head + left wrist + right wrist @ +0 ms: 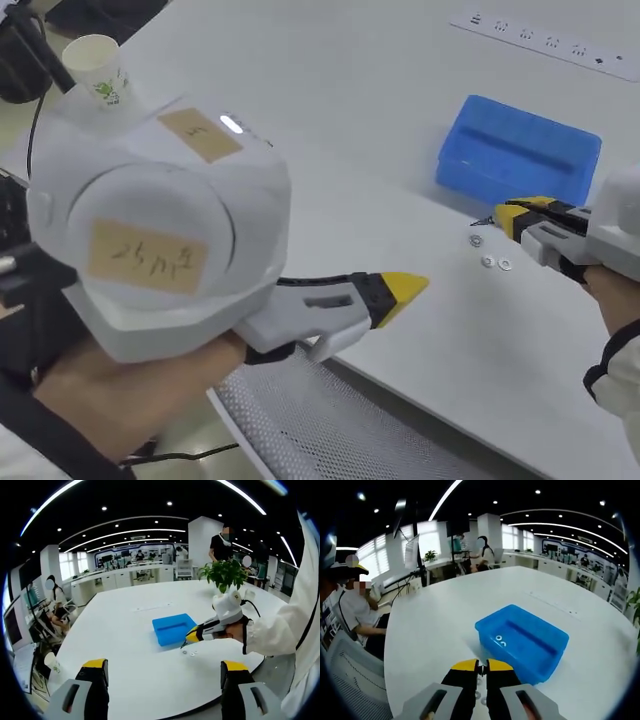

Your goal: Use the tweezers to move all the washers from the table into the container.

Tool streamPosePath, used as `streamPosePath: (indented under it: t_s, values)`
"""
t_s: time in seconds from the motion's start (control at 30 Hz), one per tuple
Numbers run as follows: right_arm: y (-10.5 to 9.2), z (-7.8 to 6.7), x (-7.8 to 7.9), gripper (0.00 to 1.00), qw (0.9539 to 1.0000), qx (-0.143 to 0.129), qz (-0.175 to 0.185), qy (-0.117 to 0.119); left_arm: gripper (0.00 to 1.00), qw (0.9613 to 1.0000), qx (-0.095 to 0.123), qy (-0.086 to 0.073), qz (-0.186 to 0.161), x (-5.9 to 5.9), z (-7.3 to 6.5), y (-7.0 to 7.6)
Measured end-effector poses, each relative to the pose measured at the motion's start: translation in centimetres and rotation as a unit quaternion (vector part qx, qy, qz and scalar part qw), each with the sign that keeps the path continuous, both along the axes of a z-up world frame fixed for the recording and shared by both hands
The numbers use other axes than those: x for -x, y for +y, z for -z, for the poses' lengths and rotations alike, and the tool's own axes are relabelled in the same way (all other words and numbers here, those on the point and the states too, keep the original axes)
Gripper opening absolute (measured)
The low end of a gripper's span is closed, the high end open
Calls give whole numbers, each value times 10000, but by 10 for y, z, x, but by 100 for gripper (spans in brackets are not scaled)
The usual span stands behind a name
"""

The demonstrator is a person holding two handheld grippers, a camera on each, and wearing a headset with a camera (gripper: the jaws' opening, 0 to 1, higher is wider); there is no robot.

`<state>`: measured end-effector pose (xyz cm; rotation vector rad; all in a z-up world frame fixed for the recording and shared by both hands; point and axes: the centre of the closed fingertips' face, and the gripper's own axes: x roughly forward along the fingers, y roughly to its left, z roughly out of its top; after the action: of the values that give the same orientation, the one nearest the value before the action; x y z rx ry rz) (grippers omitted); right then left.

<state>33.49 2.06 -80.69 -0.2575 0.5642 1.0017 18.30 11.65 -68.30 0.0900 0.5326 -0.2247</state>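
Blue plastic container is shown on the white table, just beyond the right gripper. The right gripper's jaws are seen clenched on the tweezers, whose dark tip is held low over the table, near the container's front wall. Three washers are seen lying on the table just beside that tip, outside the container.

In the right gripper view, the yellow-tipped jaws of the right gripper are drawn almost together, with the thin tweezers pinched between them. The container is seen ahead, and two washers are visible on its floor, near its left end.

In the head view, the left gripper is held over the table's near edge, well apart from the three washers. In the left gripper view, the jaws of the left gripper are spread wide and nothing is grasped. The right gripper, the container and the three washers are seen beyond them.

A paper cup and a power strip are placed towards the table's far edges. A mesh chair is seen below the near edge, and a potted plant stands at the far side.
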Motion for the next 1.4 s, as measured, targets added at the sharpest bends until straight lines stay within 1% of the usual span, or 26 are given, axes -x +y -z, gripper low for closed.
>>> streamPosePath:
  t_s: [0.1,0.23,0.43,0.77,0.93,1.07,1.2,1.33,1.4]
  values:
    - [-2,0,-1,2,10000,42,6,-12,95,10000,-1,2,8,0,0,0]
    - [-7,3,0,2,9999,118,27,83,95,10000,5,-10,14,0,0,-1]
    - [-9,4,6,2,9996,253,-70,63,95,10000,7,-18,-14,1,-1,1]
    - [-10,8,9,2,9992,382,-122,89,95,10000,15,-23,-45,3,-1,2]
    - [-10,12,8,1,9987,439,-97,227,95,10000,26,-26,-70,3,0,3]
    - [-10,11,9,1,9984,499,-172,201,95,10000,32,-37,-82,3,0,4]
    - [-13,11,11,1,9981,510,-155,300,95,9999,38,-38,-94,4,0,5]
    - [-20,6,17,1,9974,600,-181,352,95,9999,35,-42,-90,4,0,5]
    - [-25,4,18,1,9968,705,-218,296,95,9999,43,-44,-98,5,0,5]
